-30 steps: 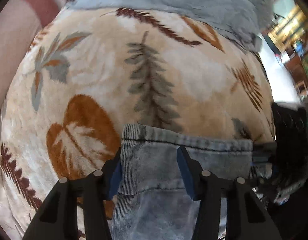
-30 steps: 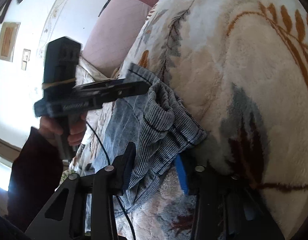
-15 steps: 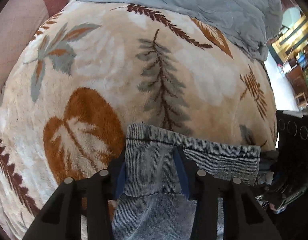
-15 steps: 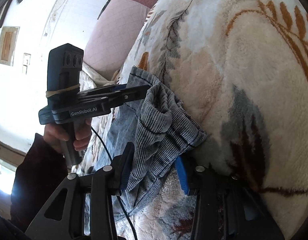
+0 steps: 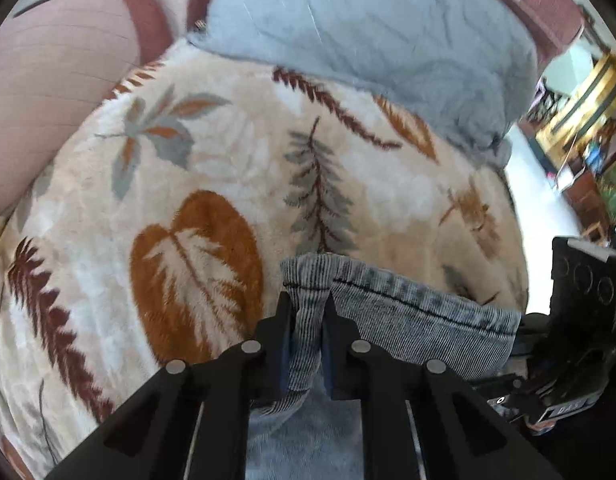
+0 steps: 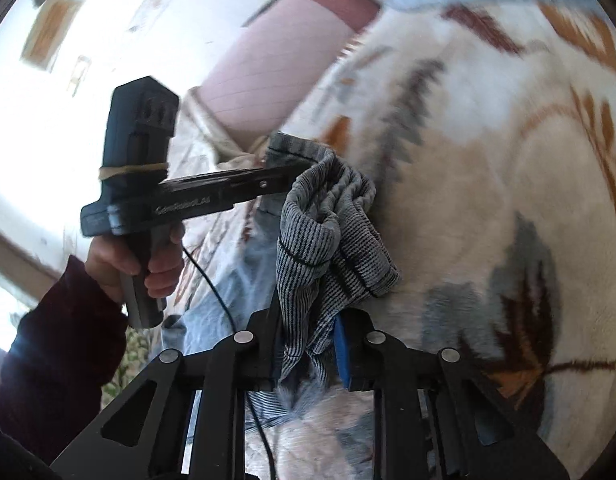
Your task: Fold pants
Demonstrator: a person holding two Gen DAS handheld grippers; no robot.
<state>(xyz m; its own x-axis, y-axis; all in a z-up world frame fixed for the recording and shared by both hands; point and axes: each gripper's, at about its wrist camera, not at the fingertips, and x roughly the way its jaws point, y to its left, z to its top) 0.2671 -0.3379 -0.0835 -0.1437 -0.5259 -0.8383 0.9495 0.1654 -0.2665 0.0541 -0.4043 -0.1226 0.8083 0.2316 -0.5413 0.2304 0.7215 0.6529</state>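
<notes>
Faded blue corduroy pants (image 5: 408, 312) lie on a bed, their hem edge lifted off the blanket. My left gripper (image 5: 307, 312) is closing, its jaws pinching a bunched fold at the hem's left corner. In the right wrist view the same pants (image 6: 328, 232) hang crumpled, and my right gripper (image 6: 308, 336) is closing with the cloth squeezed between its pads. The left gripper's black body (image 6: 195, 200) shows there too, held by a hand (image 6: 135, 256) in a dark sleeve. The right gripper's body (image 5: 580, 320) sits at the right edge of the left wrist view.
A cream fleece blanket (image 5: 227, 168) printed with leaves and trees covers the bed. A grey-blue quilt (image 5: 368, 28) is heaped at the far end against a pink headboard (image 5: 55, 68). A black cable (image 6: 223, 308) trails under the pants. Right of the bed, floor and furniture (image 5: 580, 140) show.
Both grippers' jaws have closed in on the pants hem, bunching the cloth. Both hands have risen, lifting the hem off the blanket, and the views have tilted.
</notes>
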